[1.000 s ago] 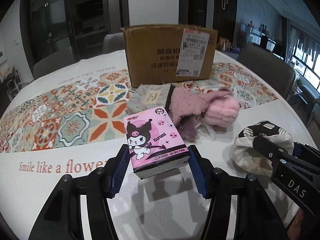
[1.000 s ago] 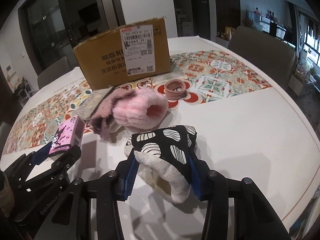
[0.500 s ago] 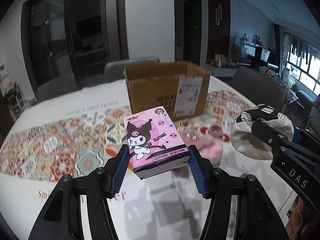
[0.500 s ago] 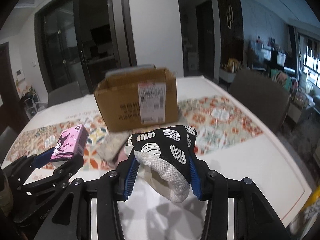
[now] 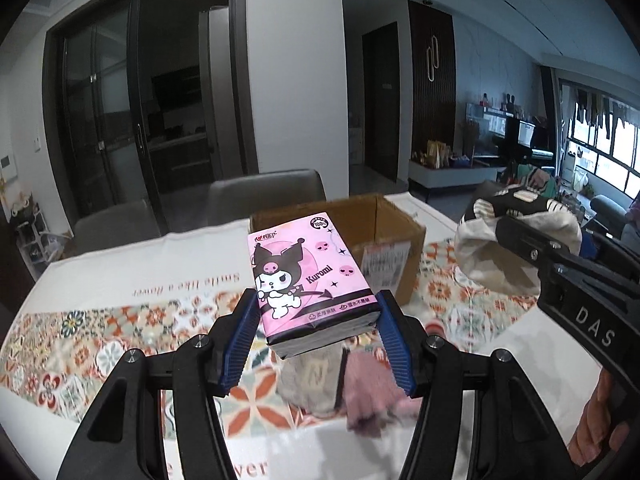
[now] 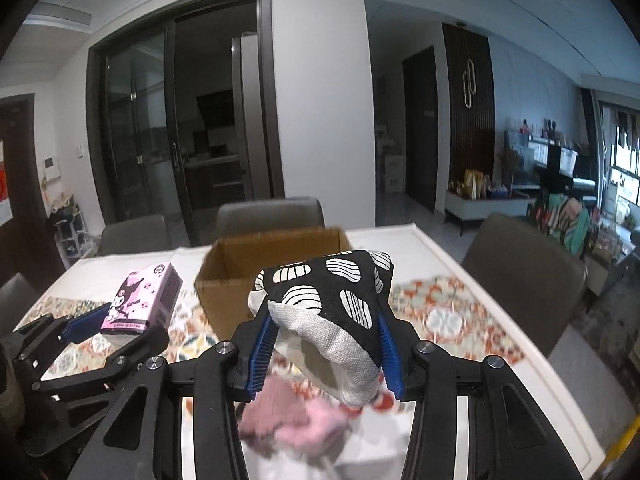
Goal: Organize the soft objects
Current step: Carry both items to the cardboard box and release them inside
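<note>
Gripping tissue pack in left claw | right claw clamps patterned pouch

Pink tissue pack with cartoon print: glossy plastic film wrap, smooth. Black-and-white patterned fabric pouch: coarse woven cloth, matt, natural canvas underside. Brown corrugated cardboard box: matt paper, white printed label. Fluffy pink plush item: fuzzy, blurred. Patterned tablecloth: smooth, slight sheen. Left gripper and right gripper: matt black plastic, ribbed blue pads, metal screws.
</note>
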A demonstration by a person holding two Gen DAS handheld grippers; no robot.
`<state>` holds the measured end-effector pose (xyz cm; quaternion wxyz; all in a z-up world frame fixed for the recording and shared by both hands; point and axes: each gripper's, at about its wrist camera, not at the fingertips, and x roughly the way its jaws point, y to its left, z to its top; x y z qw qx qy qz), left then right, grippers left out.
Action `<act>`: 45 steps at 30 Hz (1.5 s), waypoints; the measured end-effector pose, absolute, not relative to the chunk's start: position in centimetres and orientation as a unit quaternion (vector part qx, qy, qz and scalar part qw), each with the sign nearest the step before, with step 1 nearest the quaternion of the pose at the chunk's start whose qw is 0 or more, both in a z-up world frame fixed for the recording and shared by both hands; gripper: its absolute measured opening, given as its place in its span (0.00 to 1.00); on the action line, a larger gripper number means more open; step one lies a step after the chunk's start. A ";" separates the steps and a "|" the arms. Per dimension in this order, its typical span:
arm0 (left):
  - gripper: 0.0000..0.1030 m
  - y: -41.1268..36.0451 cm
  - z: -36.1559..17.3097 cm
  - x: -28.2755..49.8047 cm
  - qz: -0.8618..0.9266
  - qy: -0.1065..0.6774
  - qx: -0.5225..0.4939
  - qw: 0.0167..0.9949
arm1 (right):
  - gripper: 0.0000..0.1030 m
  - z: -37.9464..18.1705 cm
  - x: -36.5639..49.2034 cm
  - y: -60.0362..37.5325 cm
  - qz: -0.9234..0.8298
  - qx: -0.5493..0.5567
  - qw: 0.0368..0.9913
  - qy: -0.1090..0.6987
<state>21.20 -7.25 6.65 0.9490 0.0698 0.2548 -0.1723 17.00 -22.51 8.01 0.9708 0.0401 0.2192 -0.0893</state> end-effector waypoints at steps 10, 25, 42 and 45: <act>0.57 -8.2 9.0 25.2 -0.167 0.246 0.072 0.952 | 0.46 11.9 22.4 -23.3 -0.076 0.012 0.980 0.183; 0.57 -9.7 9.4 32.6 -0.167 0.254 0.096 0.948 | 0.47 13.8 30.4 -23.0 -0.033 -0.036 0.981 0.188; 0.57 -12.6 4.4 40.6 -0.212 0.336 0.126 0.909 | 0.48 7.2 38.7 -26.0 -0.005 -0.007 0.955 0.296; 0.58 -13.4 3.8 40.8 -0.214 0.340 0.135 0.906 | 0.53 6.0 39.3 -26.9 -0.004 -0.002 0.950 0.313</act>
